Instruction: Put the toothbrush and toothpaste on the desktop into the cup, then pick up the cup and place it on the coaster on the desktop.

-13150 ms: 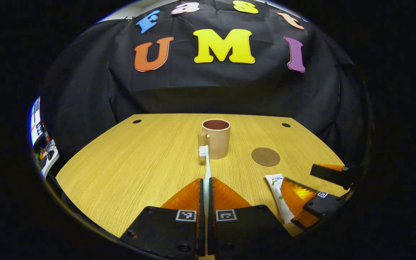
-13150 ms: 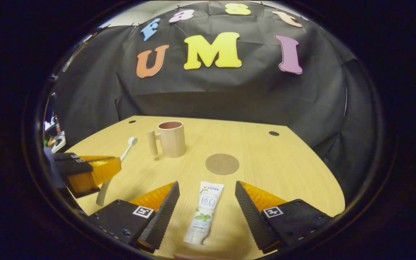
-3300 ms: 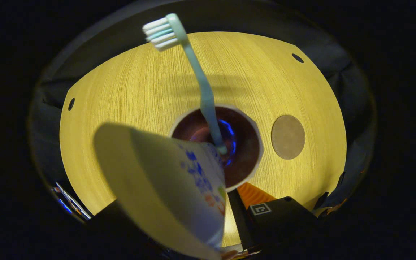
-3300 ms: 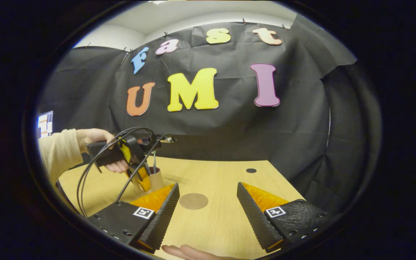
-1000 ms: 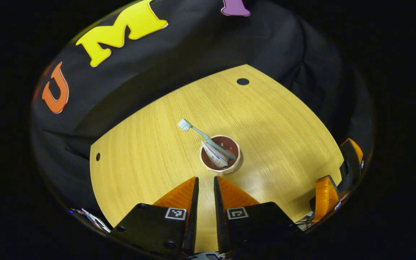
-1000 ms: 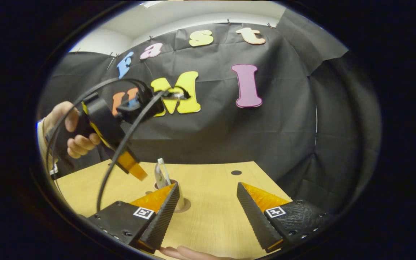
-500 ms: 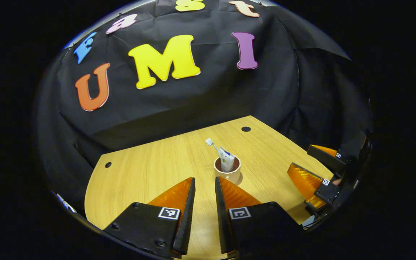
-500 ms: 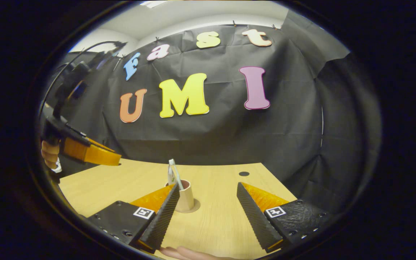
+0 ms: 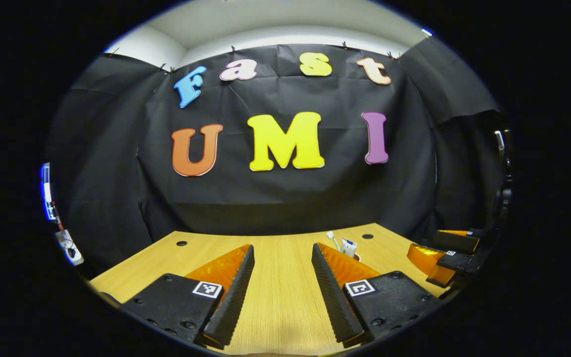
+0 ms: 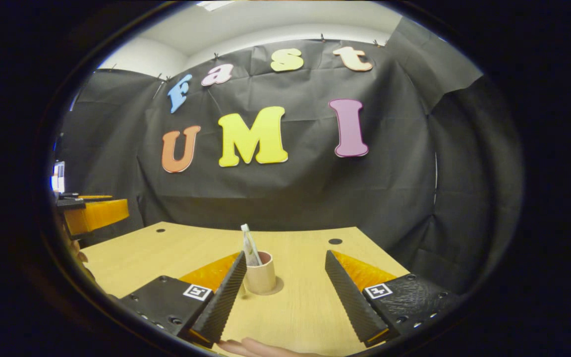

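A tan cup (image 10: 261, 278) stands upright on the round brown coaster (image 10: 279, 287), just ahead of my right gripper (image 10: 285, 255) and a little left of its centre. The white toothpaste tube (image 10: 251, 251) sticks up out of the cup. My right gripper is open with nothing between its fingers. In the left gripper view the toothbrush head (image 9: 331, 235) and the toothpaste (image 9: 349, 246) rise behind one finger, which hides most of the cup. My left gripper (image 9: 281, 248) is open and holds nothing, well back from the cup. It also hangs at the left (image 10: 98, 213) in the right gripper view.
The wooden table (image 10: 176, 248) has small dark holes near its back corners (image 10: 335, 241). The right gripper (image 9: 441, 255) sits at the table's right edge in the left gripper view. A hand (image 10: 260, 347) shows below my right gripper. Some clutter (image 9: 67, 248) lies beyond the table's left side.
My left gripper has drawn back from the cup, levelled out and opened wider. The cup with the toothbrush and toothpaste stays on the coaster. My right gripper has barely moved.
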